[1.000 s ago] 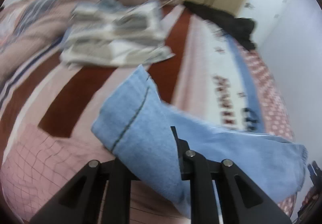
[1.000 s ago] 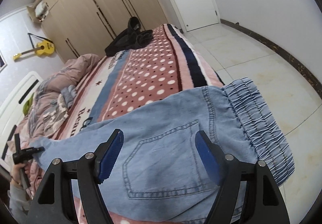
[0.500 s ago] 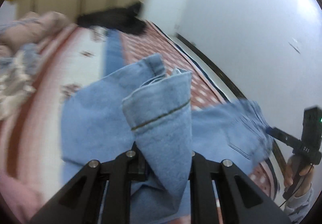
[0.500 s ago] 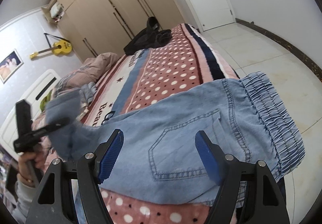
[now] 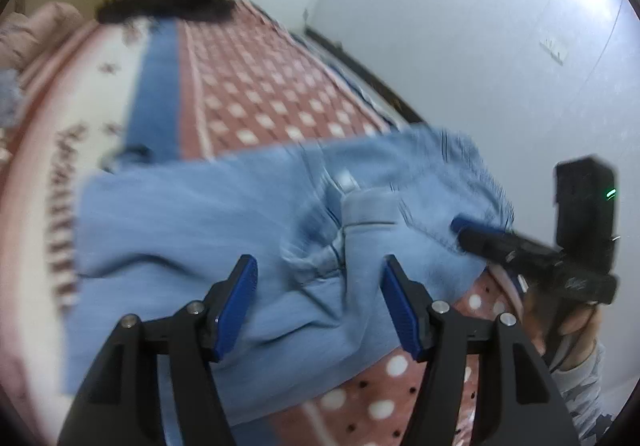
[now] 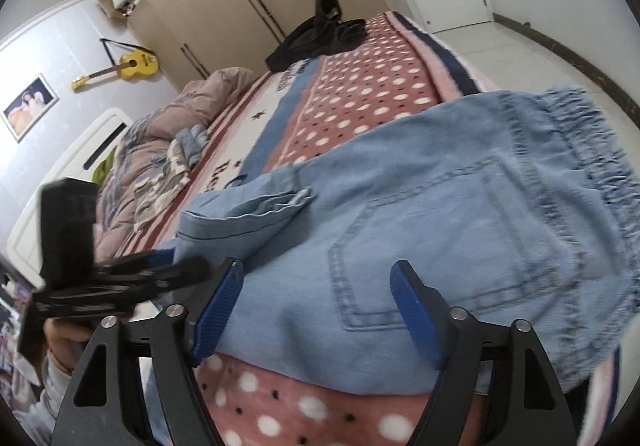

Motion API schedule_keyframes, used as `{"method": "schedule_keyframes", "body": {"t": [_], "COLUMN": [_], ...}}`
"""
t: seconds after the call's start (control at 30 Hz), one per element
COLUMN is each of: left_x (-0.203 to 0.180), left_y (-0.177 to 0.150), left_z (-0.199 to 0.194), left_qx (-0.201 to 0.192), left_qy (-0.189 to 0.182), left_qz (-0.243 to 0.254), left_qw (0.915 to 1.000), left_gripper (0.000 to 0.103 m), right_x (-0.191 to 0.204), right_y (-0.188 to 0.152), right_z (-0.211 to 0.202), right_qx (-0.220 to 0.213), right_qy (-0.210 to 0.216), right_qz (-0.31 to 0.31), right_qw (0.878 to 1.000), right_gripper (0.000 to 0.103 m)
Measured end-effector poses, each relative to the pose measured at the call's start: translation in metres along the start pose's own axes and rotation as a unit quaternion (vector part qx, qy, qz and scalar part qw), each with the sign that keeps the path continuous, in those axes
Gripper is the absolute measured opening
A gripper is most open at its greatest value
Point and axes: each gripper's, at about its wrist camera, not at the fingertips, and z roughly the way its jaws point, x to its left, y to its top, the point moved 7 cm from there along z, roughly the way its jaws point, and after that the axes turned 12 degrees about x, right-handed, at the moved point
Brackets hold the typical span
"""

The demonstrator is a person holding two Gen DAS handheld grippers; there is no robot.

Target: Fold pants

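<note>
With both the left gripper point(image 5: 316, 310) and right gripper point(image 6: 316, 314) jaws open and empty, flatten the leg cuff point(image 6: 260, 201) squarely over the jeans point(image 6: 440, 213) before pressing the fold.

We see light-blue denim pants point(image 6: 400, 213) spread on polka-dot bedspread point(image 6: 360, 101), elastic waistband at 2 o'clock, back pocket up, leg cuff folded over at 10 o'clock.

Pants point(image 6: 420, 205) lie on the bed point(image 6: 360, 85), a jacket point(image 6: 320, 31) behind them.
</note>
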Motion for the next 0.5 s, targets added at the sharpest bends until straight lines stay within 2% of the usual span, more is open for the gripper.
{"method": "schedule_keyframes", "body": {"t": [0.1,0.2,0.23,0.3,0.4,0.43,0.47,0.5], "left_x": [0.027,0.061,0.072,0.089,0.101,0.103,0.104,0.106], "left_y": [-0.002,-0.013,-0.019,-0.033,-0.051,-0.056,-0.061,-0.067], "left_z": [-0.036,-0.044,-0.042,-0.038,-0.027,-0.022,-0.016,-0.011], "left_qx": [-0.035,-0.029,-0.022,-0.009,0.006,0.013,0.022,0.031], "left_qy": [0.016,0.077,0.082,0.075,0.093,0.091,0.082,0.076], "left_qz": [-0.022,-0.030,-0.039,-0.052,-0.056,-0.055,-0.056,-0.059], "left_qw": [0.9990,0.9961,0.9957,0.9958,0.9941,0.9942,0.9948,0.9949], "left_gripper": [0.068,0.068,0.068,0.068,0.068,0.065,0.051,0.043], "right_x": [0.017,0.039,0.047,0.057,0.061,0.062,0.062,0.061], "right_y": [0.003,0.007,0.008,0.010,0.010,0.011,0.011,0.010], "right_z": [0.009,0.020,0.023,0.032,0.049,0.055,0.058,0.061], "right_qx": [0.000,0.005,0.006,0.014,0.022,0.022,0.024,0.026], "right_qy": [0.032,0.064,0.066,0.051,0.000,-0.018,-0.030,-0.040], "right_qz": [-0.001,-0.001,-0.004,-0.013,-0.012,-0.016,-0.018,-0.020], "right_qw": [0.999,0.998,0.998,0.999,1.000,0.999,0.999,0.999], "right_gripper": [0.085,0.094,0.094,0.094,0.094,0.094,0.094,0.092]}}
